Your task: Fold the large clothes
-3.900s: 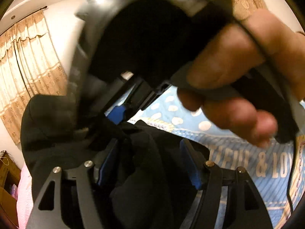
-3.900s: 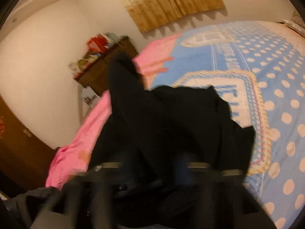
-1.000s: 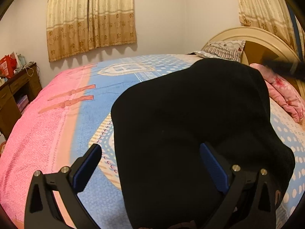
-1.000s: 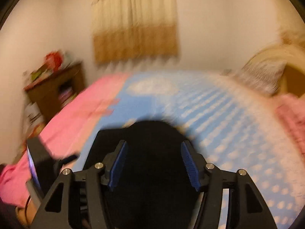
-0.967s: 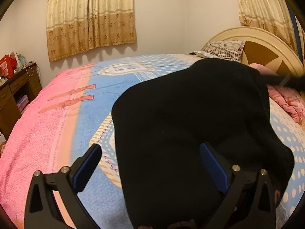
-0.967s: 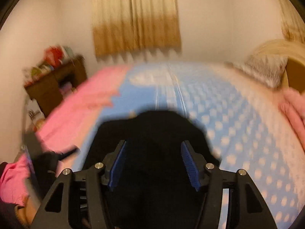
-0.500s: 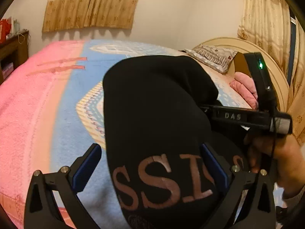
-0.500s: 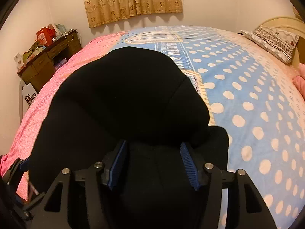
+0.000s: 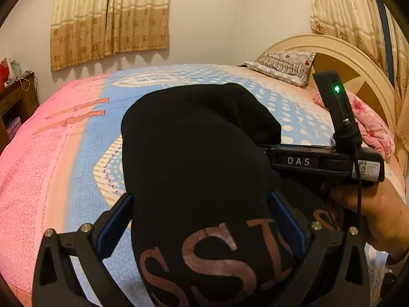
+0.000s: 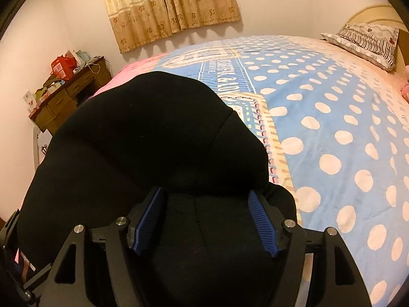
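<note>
A black garment (image 9: 194,153) with brown letters lies bunched on the bed, filling the middle of both views (image 10: 143,138). My left gripper (image 9: 202,220) is open, its blue pads wide apart on either side of the cloth. My right gripper (image 10: 205,220) is open too, with the cloth lying between its blue pads. In the left wrist view the right gripper's body (image 9: 324,161), held by a hand (image 9: 375,215), sits at the garment's right side.
The bed has a blue polka-dot and pink cover (image 10: 332,133). A striped pillow (image 9: 283,65) and a curved headboard (image 9: 358,58) are at the far right. A wooden desk (image 10: 66,94) with clutter stands at the left wall. Curtains (image 9: 110,18) hang behind.
Both grippers held the garment up 3.9 s ago; now it rests on the bed and both are open. Over the last second, the left view shifted so the letters and the right gripper show.
</note>
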A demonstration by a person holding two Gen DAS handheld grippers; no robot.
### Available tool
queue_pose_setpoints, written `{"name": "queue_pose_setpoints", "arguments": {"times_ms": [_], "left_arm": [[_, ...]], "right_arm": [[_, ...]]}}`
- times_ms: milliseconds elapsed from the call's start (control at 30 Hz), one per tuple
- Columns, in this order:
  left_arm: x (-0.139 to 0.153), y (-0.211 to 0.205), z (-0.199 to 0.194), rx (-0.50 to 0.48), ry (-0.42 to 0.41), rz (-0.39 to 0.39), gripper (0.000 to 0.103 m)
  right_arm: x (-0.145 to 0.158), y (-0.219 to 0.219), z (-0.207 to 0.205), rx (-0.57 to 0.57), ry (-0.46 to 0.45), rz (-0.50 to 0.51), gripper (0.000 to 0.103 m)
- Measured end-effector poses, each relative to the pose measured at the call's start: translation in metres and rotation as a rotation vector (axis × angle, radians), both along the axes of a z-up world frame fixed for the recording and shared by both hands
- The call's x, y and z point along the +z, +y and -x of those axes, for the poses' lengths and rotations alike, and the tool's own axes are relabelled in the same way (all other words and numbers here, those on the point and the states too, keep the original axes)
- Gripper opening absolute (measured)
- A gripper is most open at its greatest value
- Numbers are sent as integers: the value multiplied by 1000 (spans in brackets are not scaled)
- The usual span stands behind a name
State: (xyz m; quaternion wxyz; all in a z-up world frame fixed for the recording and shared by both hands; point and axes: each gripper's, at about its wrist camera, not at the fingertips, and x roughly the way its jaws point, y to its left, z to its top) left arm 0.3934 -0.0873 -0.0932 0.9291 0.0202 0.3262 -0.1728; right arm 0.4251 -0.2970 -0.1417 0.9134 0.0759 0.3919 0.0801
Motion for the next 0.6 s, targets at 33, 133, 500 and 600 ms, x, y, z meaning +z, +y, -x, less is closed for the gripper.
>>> {"name": "queue_pose_setpoints", "arguments": {"times_ms": [33,133,500,600], "left_arm": [[-1,1,0,0,-3,-2,103],[0,1,3,-2,2,-1,103],[41,40,11,67,-71,58,103],[25,47,-3,42,23,121,103]], "right_arm": [[-1,1,1,-5,-6,5,68],[-2,1,3,-16,-15,13,69],[13,-4,18,-33,-18,4,73],[17,-5,26,-39,-30,-4,74]]}}
